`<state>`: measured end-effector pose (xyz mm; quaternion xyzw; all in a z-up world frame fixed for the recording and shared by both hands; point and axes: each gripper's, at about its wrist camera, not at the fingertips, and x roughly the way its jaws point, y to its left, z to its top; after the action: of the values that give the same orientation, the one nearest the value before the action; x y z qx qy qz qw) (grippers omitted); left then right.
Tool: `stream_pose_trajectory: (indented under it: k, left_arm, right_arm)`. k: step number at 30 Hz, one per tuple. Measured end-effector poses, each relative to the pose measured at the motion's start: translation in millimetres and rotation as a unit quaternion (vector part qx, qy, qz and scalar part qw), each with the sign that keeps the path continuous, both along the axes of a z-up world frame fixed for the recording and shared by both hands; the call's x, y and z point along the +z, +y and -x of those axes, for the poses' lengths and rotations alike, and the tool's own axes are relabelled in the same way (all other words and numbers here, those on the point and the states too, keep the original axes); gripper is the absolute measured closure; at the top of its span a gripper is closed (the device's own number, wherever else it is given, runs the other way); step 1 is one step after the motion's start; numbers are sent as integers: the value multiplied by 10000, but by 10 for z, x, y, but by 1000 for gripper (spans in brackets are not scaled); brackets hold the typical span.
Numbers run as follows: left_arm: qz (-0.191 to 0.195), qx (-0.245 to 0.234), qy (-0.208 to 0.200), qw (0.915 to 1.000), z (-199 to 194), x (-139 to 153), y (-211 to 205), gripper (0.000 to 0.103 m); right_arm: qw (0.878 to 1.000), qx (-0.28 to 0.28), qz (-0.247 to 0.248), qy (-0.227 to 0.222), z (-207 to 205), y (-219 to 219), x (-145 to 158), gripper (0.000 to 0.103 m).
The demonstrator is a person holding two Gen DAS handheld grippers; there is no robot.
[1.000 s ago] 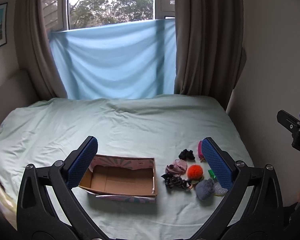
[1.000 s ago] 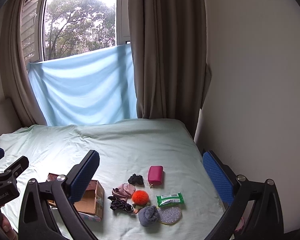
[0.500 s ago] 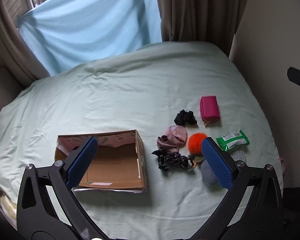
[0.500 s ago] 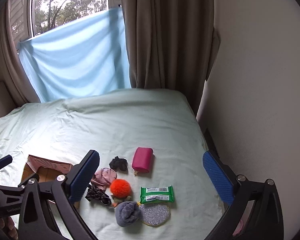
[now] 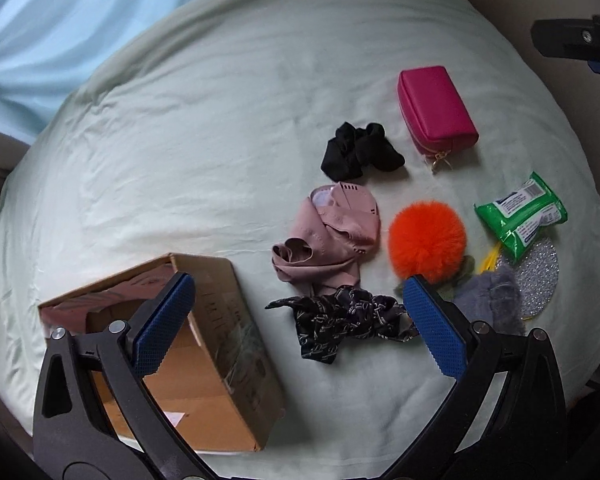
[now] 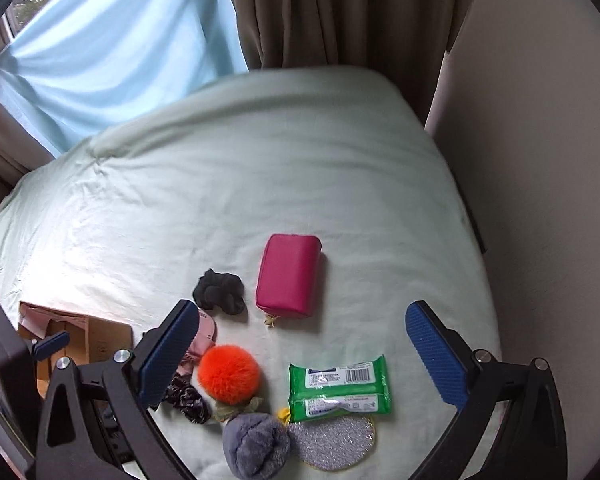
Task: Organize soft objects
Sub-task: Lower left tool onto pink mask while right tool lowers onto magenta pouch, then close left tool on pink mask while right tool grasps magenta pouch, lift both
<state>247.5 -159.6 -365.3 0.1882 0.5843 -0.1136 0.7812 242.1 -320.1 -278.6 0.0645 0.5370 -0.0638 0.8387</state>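
Soft items lie on the pale green bed [image 5: 180, 152]: a black patterned scrunchie [image 5: 340, 320], a pink cloth [image 5: 328, 240], a black scrunchie [image 5: 358, 152], an orange pompom [image 5: 426, 236] and a grey fuzzy ball [image 6: 256, 444]. An open cardboard box [image 5: 204, 364] sits to their left. My left gripper [image 5: 300, 320] is open and empty, above the patterned scrunchie. My right gripper [image 6: 300, 352] is open and empty, above the pompom [image 6: 228, 374] and a green wipes pack [image 6: 340, 388].
A magenta pouch [image 6: 290, 274] lies behind the pile, a silver glitter disc [image 6: 332, 440] at the front right. The wall runs along the bed's right side. Curtains and a blue cloth hang behind the bed.
Both grippers have tilted down and moved closer to the bed; the items now look larger. Both stay open and empty.
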Motion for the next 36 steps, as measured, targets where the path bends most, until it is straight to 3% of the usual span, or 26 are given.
stream_pose_trajectory:
  k: [10, 17, 19, 22, 24, 29, 36]
  left_arm:
    - [-309, -432, 549, 9971, -235, -754, -134, 0]
    - [-191, -422, 789, 9958, -394, -1155, -182, 1]
    - [-106, -417, 902, 9950, -421, -1245, -194, 6]
    - [178, -279, 1045, 9940, -457, -1247, -168, 16]
    - [302, -183, 1151, 9927, -498, -1257, -141, 22]
    - [443, -203, 1179, 9918, -543, -1200, -126, 47]
    - [812, 127, 1133, 9902, -542, -973, -14, 57]
  right_arm:
    - [9965, -72, -228, 797, -602, -9, -930, 0]
    - [9924, -38, -207, 1212, -877, 25, -1439, 0]
    - [9916, -60, -194, 1277, -928, 22, -1553, 1]
    - [9897, -90, -261, 1407, -978, 0, -1696, 13]
    - [9882, -83, -308, 1498, -998, -12, -1764, 30]
    - [9888, 39, -255, 1472, -995, -19, -1775, 42]
    - [9917, 124, -364, 1227, -866, -47, -1516, 55]
